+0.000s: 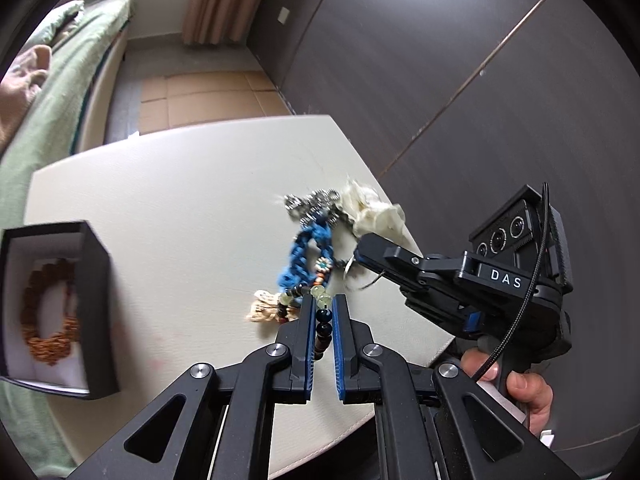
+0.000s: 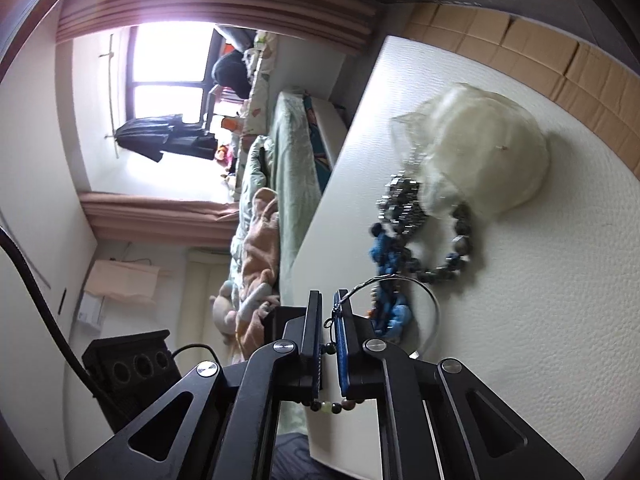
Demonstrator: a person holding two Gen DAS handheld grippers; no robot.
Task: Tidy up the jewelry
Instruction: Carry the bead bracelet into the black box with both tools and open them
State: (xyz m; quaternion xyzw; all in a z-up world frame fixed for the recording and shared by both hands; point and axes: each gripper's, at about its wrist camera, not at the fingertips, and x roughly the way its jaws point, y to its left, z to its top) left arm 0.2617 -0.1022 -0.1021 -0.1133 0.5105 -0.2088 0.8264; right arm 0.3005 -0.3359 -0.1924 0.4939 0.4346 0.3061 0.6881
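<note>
A tangle of jewelry lies on the cream table (image 1: 168, 208): a blue braided piece (image 1: 300, 256), a silver chain (image 1: 312, 204), a thin wire ring (image 1: 352, 276) and a string of dark and pale beads (image 1: 323, 324). My left gripper (image 1: 323, 302) is shut on the bead string. My right gripper (image 1: 366, 248) enters from the right and is shut on the thin wire ring (image 2: 400, 280); in its own view the gripper (image 2: 329, 300) holds the ring at its tips. The bead string (image 2: 334, 404) crosses below its fingers.
A black box (image 1: 96, 280) with a brown bead bracelet (image 1: 48, 316) inside stands at the table's left edge. A cream fabric pouch (image 2: 480, 144) lies behind the tangle, beside a dark bead bracelet (image 2: 460, 248). A bed (image 1: 72, 64) is beyond the table.
</note>
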